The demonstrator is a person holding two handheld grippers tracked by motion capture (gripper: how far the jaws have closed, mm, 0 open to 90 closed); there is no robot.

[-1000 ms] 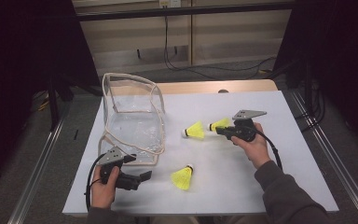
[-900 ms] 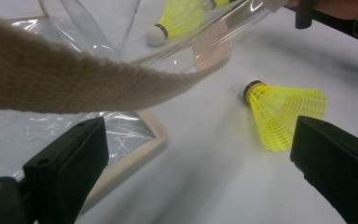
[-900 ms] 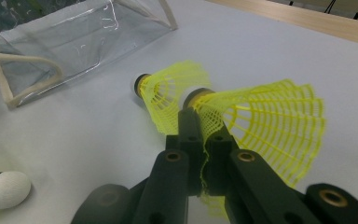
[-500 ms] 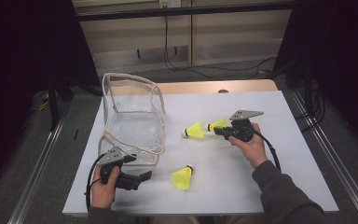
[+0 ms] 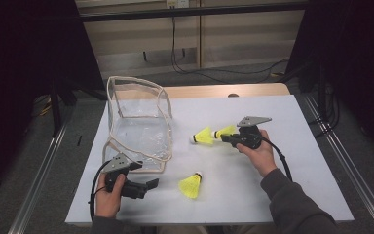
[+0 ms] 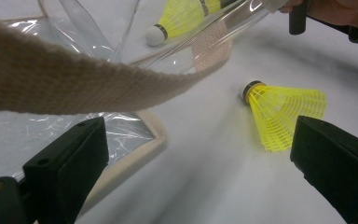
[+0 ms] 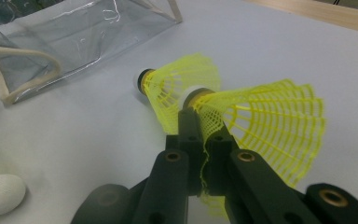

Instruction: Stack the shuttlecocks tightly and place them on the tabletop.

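Right of the table's middle, the held shuttlecock (image 5: 225,130) sits pinched in the right gripper (image 5: 230,137), whose jaws are clamped tight on the edge of its yellow mesh skirt, the cork nose pointing left toward the clear bag (image 5: 139,127). That grip looks like the weak point: the skirt is thin, springy plastic lattice, and in the right gripper view (image 7: 261,126) it already buckles where the black pads bite it. Carried to the bag this way, the shuttlecock could swivel, slip free or come out creased. Just beside it, to the left, a second shuttlecock (image 5: 203,136) lies on its side, close enough that a low sweep could knock its nose and set it rolling.

Nearer the person, a third shuttlecock (image 5: 190,185) rests on the white tabletop (image 5: 292,161), white cork tip up and to the right. The left gripper (image 5: 152,184) hovers near the bag's near corner with its jaws spread wide and nothing between them.

The bag is soft, glossy, crinkled vinyl edged in beige woven webbing (image 6: 74,79), boxy but slumping. Its mouth could sag and fold shut if nothing steadies it, so a drop may bounce off the rim.
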